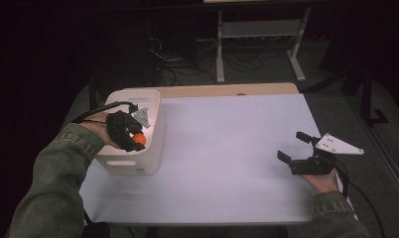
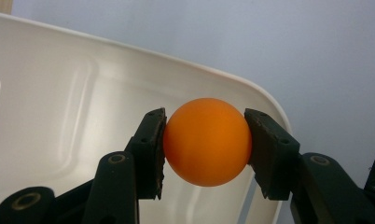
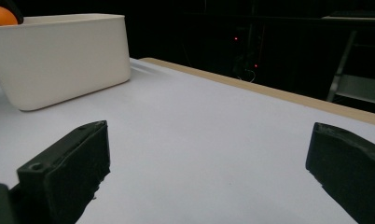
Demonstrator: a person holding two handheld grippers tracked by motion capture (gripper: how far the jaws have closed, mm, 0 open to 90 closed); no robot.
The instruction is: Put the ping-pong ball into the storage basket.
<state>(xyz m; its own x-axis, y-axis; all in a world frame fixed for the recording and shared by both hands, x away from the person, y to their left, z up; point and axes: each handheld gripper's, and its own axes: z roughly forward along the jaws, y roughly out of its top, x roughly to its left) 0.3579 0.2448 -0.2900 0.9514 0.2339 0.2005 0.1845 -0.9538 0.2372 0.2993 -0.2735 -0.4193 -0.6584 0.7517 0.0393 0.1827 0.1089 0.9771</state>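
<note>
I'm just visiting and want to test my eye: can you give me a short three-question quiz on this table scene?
1. What does the left hand-held gripper hold?
2. True or false: the right hand-held gripper is shut.
3. The ball hangs over: A) the white bin, B) the floor, C) a shelf?

Key:
1. An orange ball, pinched between both jaws.
2. False: its jaws stand wide apart over the white table.
3. A.
</note>
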